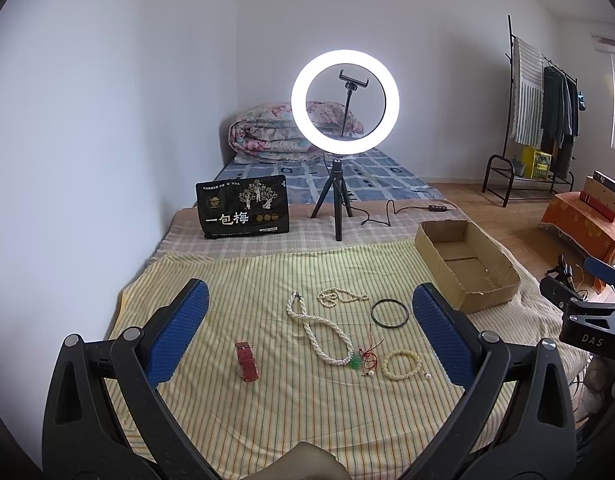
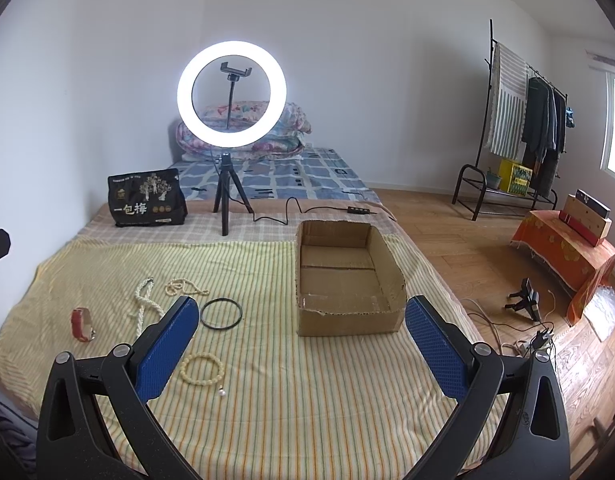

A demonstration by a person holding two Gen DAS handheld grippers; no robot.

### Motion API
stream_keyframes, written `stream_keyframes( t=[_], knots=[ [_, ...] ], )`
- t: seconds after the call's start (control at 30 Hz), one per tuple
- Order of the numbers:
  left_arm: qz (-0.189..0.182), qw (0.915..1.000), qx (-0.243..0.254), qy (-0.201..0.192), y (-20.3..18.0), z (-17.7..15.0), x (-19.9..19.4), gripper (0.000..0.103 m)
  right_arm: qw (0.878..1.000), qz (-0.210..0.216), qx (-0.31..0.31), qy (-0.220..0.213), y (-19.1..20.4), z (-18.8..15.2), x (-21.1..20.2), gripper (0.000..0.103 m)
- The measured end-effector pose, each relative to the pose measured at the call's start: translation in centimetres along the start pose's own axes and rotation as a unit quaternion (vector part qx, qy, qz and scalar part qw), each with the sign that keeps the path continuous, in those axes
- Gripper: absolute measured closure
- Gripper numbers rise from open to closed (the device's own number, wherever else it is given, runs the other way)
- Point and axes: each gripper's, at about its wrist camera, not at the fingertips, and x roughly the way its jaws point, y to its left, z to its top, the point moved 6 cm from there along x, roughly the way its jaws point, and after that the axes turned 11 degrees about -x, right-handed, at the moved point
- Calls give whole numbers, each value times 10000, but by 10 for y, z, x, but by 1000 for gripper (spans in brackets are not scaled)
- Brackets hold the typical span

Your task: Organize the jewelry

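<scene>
Jewelry lies spread on a yellow striped cloth [image 1: 267, 412]: a red watch strap [image 1: 246, 361], a thick white pearl necklace [image 1: 319, 332], a cream bead strand [image 1: 339, 297], a black ring bangle [image 1: 389, 313], a green pendant on red cord [image 1: 357, 362] and a cream bead bracelet [image 1: 401, 365]. An empty cardboard box [image 2: 343, 276] stands to their right. My left gripper [image 1: 309, 336] hovers open above the jewelry. My right gripper [image 2: 301, 344] is open in front of the box, holding nothing, with the bangle [image 2: 221, 312] and bracelet [image 2: 202, 368] near its left finger.
A lit ring light on a tripod [image 1: 344, 100] stands behind the cloth, its cable [image 1: 391, 210] trailing right. A black snack bag [image 1: 243, 207] sits at back left. A folded quilt [image 1: 267, 132], a clothes rack [image 2: 523, 128] and an orange-covered stand [image 2: 567, 256] lie beyond.
</scene>
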Motion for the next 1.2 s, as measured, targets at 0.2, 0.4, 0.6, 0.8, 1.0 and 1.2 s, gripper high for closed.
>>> stream_keyframes(
  t=[0.2, 0.4, 0.6, 0.8, 1.0, 1.2],
  knots=[
    [4, 10000, -44, -25, 0, 1, 0, 0, 10000, 8, -22, 11, 1, -1, 0, 1],
    [3, 10000, -44, -26, 0, 2, 0, 0, 10000, 2, -29, 22, 1, -1, 0, 1],
    [-3, 10000, -53, -24, 0, 2, -1, 0, 10000, 2, -46, 47, 3, -1, 1, 1],
    [3, 10000, -54, -33, 0, 2, -1, 0, 10000, -11, -56, 57, 3, 0, 2, 1],
    [4, 10000, -54, -29, 0, 3, -1, 0, 10000, -3, -50, 69, 3, -1, 2, 1],
    [10, 10000, -46, -43, 0, 5, -2, 0, 10000, 2, -44, 62, 3, 0, 2, 1]
  ],
)
